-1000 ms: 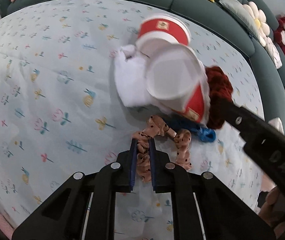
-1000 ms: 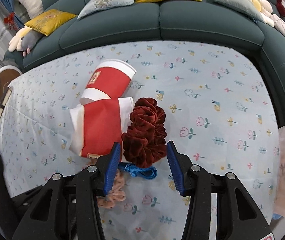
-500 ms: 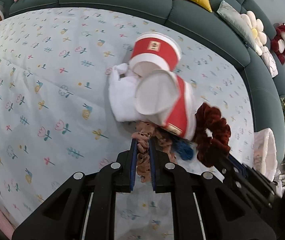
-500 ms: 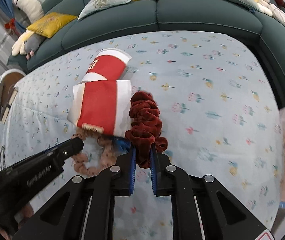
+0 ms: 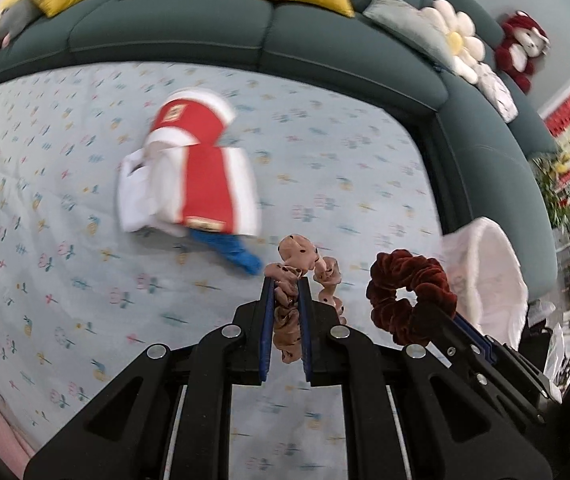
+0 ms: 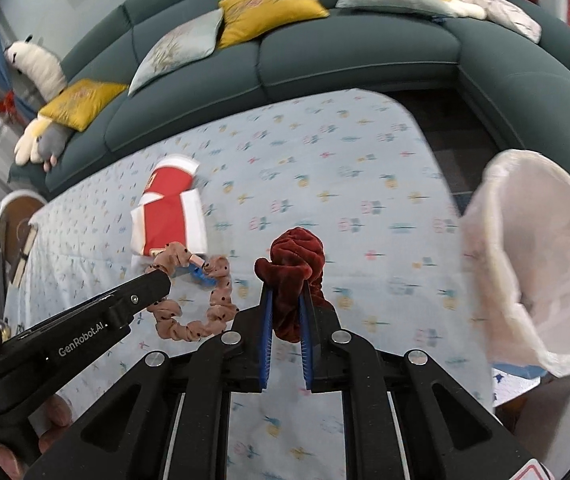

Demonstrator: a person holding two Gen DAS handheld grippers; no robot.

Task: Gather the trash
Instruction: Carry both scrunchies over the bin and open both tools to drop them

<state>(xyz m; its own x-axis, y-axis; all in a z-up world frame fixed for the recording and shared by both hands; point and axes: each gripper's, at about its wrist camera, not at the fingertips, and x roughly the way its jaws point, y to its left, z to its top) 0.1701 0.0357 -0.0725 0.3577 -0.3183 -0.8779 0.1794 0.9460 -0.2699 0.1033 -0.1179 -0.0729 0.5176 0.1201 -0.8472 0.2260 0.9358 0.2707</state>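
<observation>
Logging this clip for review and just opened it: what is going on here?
A person with two handheld grippers is clearing a floral tablecloth. The left gripper is shut on a pink black-dotted fabric scrunchie; the right gripper, jaws just closed, pinches a dark red velvet scrunchie. Both are lifted. Two red-and-white paper cups, a blue scrunchie remain. A white-lined bin stands at right.

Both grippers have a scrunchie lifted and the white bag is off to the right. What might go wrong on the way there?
1. The left gripper pinches only one fold of the pink dotted scrunchie; most of the loop dangles and might snag or slip.
2. The right gripper holds the dark red scrunchie close beside the left one, so the two may collide or tangle.
3. The white bag looks soft, with its mouth tilted sideways; a drop may miss.
</observation>
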